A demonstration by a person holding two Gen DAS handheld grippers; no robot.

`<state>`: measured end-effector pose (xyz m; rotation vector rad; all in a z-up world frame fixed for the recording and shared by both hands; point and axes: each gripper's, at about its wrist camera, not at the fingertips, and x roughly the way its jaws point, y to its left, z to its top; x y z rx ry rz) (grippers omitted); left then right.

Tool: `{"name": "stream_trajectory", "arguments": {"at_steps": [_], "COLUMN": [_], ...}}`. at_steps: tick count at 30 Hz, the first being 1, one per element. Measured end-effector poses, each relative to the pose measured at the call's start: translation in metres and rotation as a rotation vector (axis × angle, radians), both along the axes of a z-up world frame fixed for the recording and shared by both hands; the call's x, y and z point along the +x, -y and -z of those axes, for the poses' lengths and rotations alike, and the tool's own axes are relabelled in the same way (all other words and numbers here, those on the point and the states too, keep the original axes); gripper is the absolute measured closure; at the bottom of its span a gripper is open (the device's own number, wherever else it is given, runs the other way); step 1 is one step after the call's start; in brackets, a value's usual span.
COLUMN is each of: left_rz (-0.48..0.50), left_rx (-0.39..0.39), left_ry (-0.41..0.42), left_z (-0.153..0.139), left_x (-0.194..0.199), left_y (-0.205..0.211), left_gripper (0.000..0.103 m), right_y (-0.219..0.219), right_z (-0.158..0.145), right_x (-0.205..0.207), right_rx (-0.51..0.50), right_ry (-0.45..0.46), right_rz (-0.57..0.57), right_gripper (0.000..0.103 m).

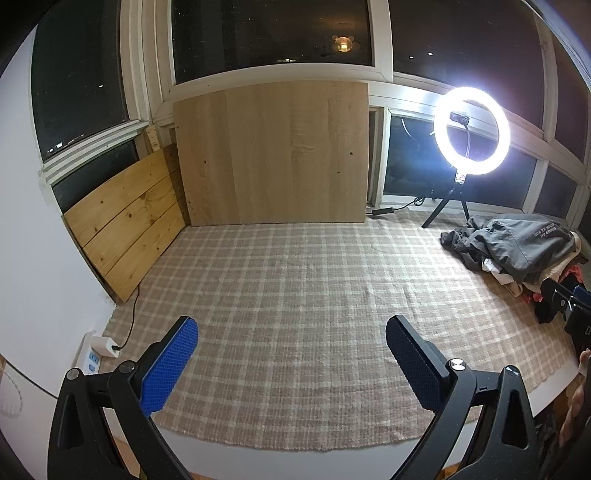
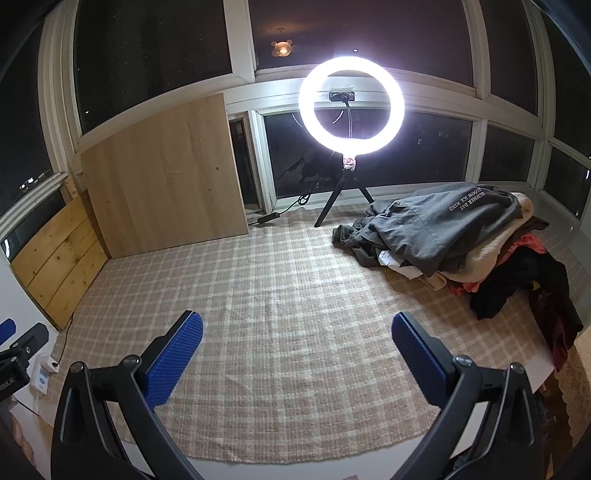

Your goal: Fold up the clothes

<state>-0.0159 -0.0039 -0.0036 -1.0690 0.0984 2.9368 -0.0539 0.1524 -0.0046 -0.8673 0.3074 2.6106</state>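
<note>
Right gripper [image 2: 297,354] spread; only its view shows whole clothes pile [image 2: 461,236].

A lit ring light [image 2: 351,105] stands on a tripod [image 2: 344,201] by dark windows [image 2: 155,48]; wooden boards [image 1: 271,155] lean against the wall behind a plaid rug [image 1: 295,295].

- One strong source lights both views: a ring light [image 2: 351,105], blown out to pure white with a soft halo spilling onto the window frames around it.
- The windows [image 1: 271,33] are black, showing only small reflections — a ceiling lamp [image 2: 282,48] among them.
- The checked cloth [image 2: 295,295] is evenly lit and sharp at centre, dimmer towards the near edge.
- Fisheye bending curves every straight frame; the corners fall into dark vignette.
</note>
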Motion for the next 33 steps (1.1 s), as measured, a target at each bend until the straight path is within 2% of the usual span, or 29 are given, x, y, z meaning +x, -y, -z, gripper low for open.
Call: {"name": "stream_trajectory", "arguments": {"at_steps": [10, 19, 33], "left_rz": [0.003, 0.018, 0.106], "left_rx": [-0.006, -0.003, -0.006], "left_ry": [-0.010, -0.020, -0.049], "left_z": [0.002, 0.002, -0.003], "left_x": [-0.012, -0.031, -0.078], "left_y": [0.003, 0.004, -0.001], "left_gripper": [0.001, 0.001, 0.001], "right_y": [0.002, 0.000, -0.002], "right_z": [0.005, 0.006, 0.004], "right_x": [-0.014, -0.032, -0.055], "right_rx": [-0.022, -0.014, 0.064], "right_ry": [0.001, 0.008, -0.007], "right_rz": [-0.022, 0.003, 0.070], "right_gripper": [0.000, 0.000, 0.000]}}
